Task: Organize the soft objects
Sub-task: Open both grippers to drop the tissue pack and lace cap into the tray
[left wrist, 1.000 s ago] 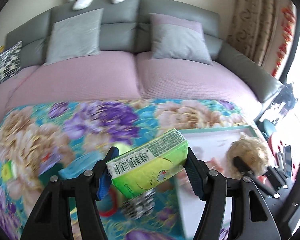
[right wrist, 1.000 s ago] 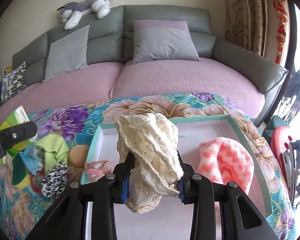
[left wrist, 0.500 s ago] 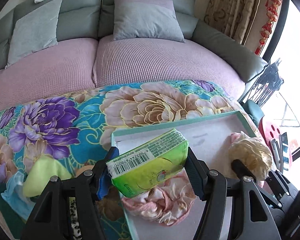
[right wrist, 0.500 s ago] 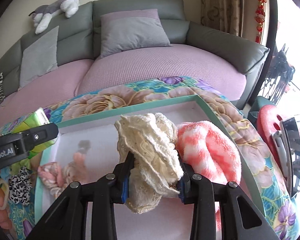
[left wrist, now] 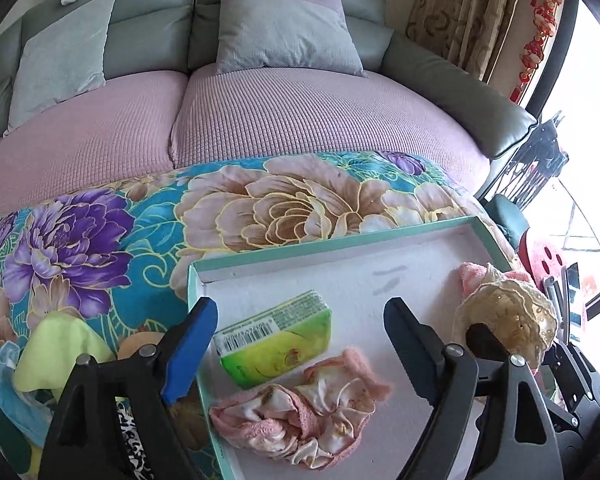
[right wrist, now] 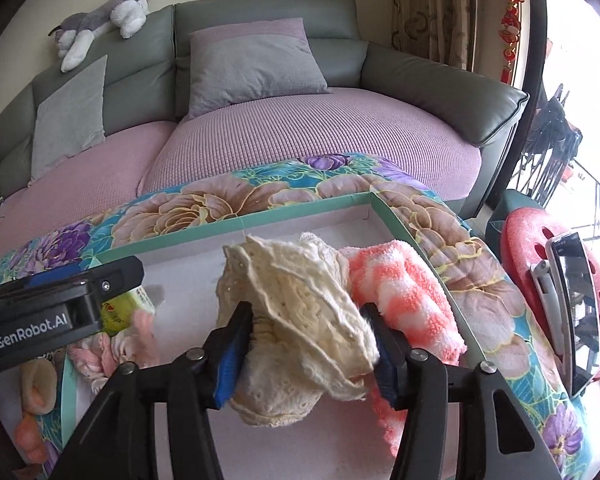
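Observation:
The green tissue pack lies on the white floor of the teal-rimmed tray, free of my left gripper, whose jaws are opening and stand wide apart above it. A pink crumpled cloth lies just in front of the pack. My right gripper holds a cream lace cloth over the tray's right part; its jaws are opening, and the cloth still fills the gap and touches both pads. A pink-and-white striped fluffy cloth lies beside it against the tray's right wall.
Left of the tray, loose soft things lie on the flowered blanket: a yellow-green cloth, a light blue one and a leopard-print piece. Behind stands a grey sofa with cushions. A red stool is at the right.
My left gripper has let go of the green tissue pack, which now lies in the tray. My right gripper's jaws have widened around the cream cloth.

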The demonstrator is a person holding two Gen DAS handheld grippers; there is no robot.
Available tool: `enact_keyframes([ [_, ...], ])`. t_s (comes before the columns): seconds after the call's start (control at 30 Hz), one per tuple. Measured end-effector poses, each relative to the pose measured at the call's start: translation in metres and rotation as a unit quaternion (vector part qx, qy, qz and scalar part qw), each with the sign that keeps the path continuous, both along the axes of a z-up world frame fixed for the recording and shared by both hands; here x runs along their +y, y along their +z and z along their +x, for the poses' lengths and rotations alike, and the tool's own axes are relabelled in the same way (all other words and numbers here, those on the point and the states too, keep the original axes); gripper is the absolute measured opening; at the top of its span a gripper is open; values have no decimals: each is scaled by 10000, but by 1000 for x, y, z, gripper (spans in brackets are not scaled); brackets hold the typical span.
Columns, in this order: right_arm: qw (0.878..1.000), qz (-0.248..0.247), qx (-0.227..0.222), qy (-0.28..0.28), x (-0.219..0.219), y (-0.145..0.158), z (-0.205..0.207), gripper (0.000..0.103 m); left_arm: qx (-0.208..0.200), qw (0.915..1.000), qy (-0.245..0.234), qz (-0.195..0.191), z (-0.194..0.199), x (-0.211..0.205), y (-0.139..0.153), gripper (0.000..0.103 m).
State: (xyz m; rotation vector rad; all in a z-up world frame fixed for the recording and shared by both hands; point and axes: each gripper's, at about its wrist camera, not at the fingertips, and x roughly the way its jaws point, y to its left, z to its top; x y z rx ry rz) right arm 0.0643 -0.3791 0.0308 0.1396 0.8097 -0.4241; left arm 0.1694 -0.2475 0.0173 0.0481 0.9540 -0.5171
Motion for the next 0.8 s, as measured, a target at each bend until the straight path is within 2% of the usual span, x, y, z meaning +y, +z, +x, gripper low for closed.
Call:
enact_keyframes([
  [0.17,10000,37,20,53,1,0,1,60,-95,9997,208,82,-3,11,8,86],
  [0.23,10000,5,41,85,3,0,2,70,-155,9993,334,93,-4,18,12,86],
  [0.3,9999,-17,31,110,5,1,2,73,-222,9985,479,112,-5,27,16,89],
  [0.33,9999,-8,18,133,5,2,2,73,-243,9982,529,117,-6,30,17,94],
  [0.6,9997,-72,37,245,12,5,3,79,-341,9950,914,216,-7,52,21,94],
  [0.67,9996,-51,5,272,13,7,3,86,-403,9936,1024,267,-8,56,21,94],
  [0.7,9996,-36,-21,273,14,9,2,94,-431,9928,1080,293,-9,58,20,95],
  [0.73,9997,-13,-54,250,14,11,2,102,-441,9921,1126,321,-9,60,20,100],
  [0.8,9996,47,-130,234,14,14,0,103,-472,9908,1214,377,-10,65,20,103],
])
